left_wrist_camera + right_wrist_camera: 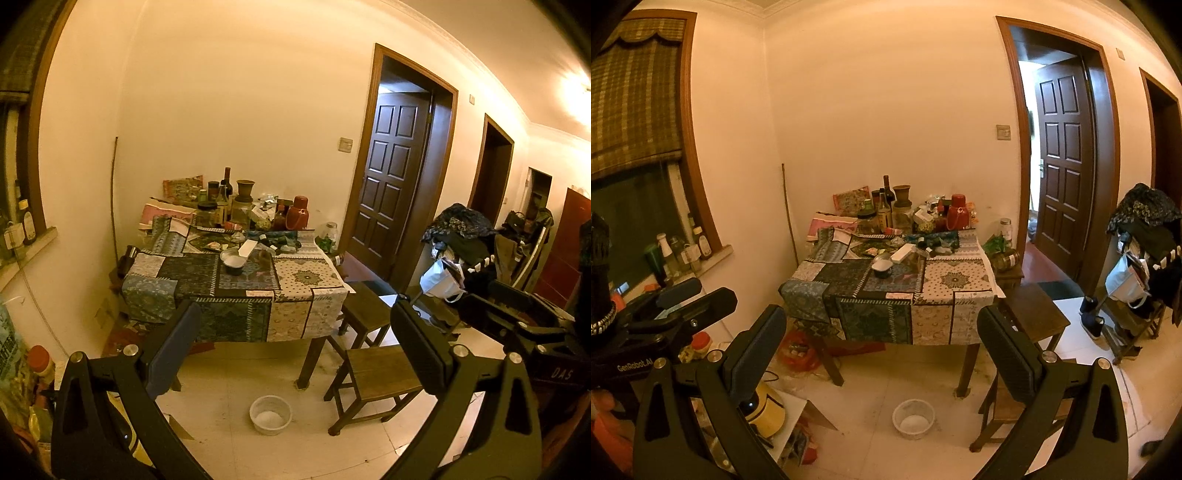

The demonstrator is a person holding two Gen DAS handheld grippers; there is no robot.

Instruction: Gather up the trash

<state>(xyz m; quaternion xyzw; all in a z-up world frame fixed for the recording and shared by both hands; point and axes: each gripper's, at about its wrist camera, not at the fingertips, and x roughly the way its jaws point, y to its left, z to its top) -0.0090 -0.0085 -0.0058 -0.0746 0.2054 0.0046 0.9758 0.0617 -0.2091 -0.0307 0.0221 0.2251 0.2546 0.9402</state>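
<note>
Both my grippers, left (295,350) and right (882,354), are spread wide and empty. Likely trash, small wrappers (873,252), lies mid-frame on the cluttered table (960,284): probably light, crinkly; I'd pinch an edge.

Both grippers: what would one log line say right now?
left gripper: open, empty | right gripper: open, empty | table: cluttered, ahead | white bowl: on floor
</note>
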